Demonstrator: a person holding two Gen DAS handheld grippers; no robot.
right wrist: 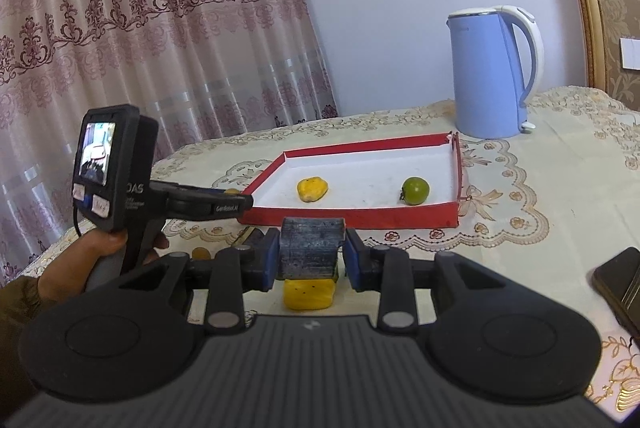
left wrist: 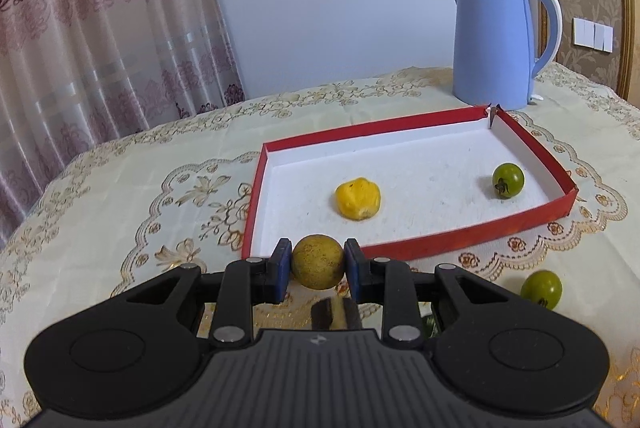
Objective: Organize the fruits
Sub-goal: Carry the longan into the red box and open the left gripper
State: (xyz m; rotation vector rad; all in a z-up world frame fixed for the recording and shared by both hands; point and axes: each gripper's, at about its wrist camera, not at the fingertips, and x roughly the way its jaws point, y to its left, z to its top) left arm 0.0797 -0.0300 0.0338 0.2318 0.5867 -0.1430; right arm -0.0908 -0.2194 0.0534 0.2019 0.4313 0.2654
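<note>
Both grippers loaded near my red shallow cardboard tray.
Left gripper pinches a round yellowish fruit at the tray's near-left corner; right gripper clamps a dark grey block before the tray.

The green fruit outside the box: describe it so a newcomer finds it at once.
Find the blue kettle; before it lies a shallow red-rimmed box. Just outside the box's near wall, on the embroidered tablecloth, sits the loose green fruit. Its twin, the boxed green fruit, lies inside with a yellow fruit; this one alone lies outside.
</note>
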